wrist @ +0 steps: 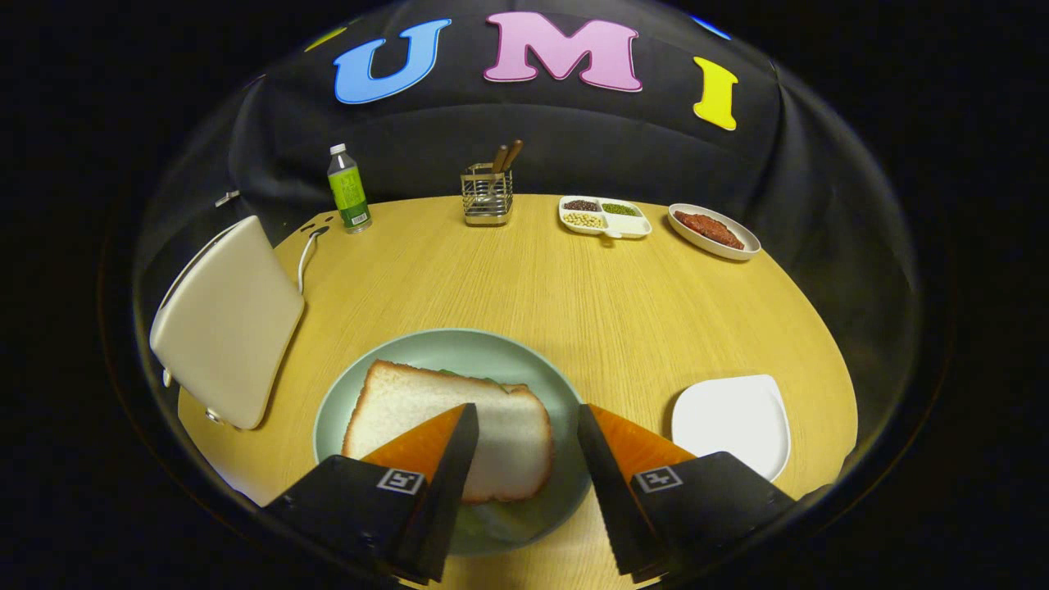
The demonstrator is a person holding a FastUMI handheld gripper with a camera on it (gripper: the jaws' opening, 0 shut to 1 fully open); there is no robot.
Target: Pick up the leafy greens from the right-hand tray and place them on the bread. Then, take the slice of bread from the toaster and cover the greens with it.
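Hovering released, the gripper (524, 426) has its fingers spread apart over the slice of bread (447, 426), which lies on the green plate (541, 385) near the tabletop's (574, 295) front edge, greens (467, 377) peeking out beneath its far edge.

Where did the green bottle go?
In the gripper view, the green bottle stands upright at the far edge of the table, beyond the open gripper, between the toaster and the wire utensil holder.
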